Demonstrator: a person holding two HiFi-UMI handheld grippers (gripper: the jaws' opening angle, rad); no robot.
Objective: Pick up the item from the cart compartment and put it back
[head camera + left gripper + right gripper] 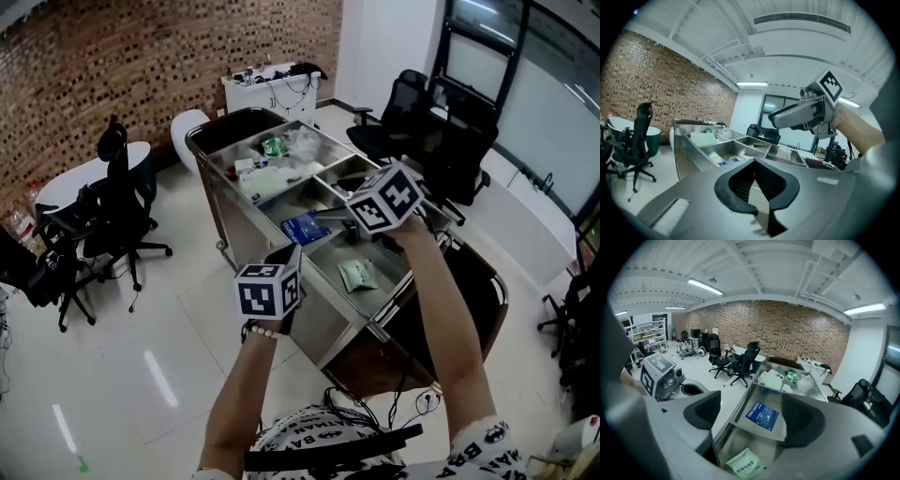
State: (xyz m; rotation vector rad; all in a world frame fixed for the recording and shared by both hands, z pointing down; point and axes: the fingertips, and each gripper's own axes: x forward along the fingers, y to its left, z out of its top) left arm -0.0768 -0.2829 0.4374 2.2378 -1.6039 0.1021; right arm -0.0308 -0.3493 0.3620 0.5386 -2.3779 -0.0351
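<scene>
A steel cart (223,211) has several open compartments on top. A pale green packet (357,275) lies flat in the nearest compartment, and a blue packet (305,228) lies in the one beyond it. My right gripper (333,216) hovers over these two compartments, tilted down, open and holding nothing. In the right gripper view the blue packet (762,416) shows between the spread jaws and the green packet (745,467) sits lower down. My left gripper (281,255) is beside the cart's left wall, outside it. In its own view the pads (736,185) sit together, holding nothing.
The far compartment holds a white box (253,173), a green item (273,145) and a clear bag (305,141). Black office chairs (117,211) stand on the left floor and more (403,117) at the right. A white cabinet (272,89) stands behind the cart.
</scene>
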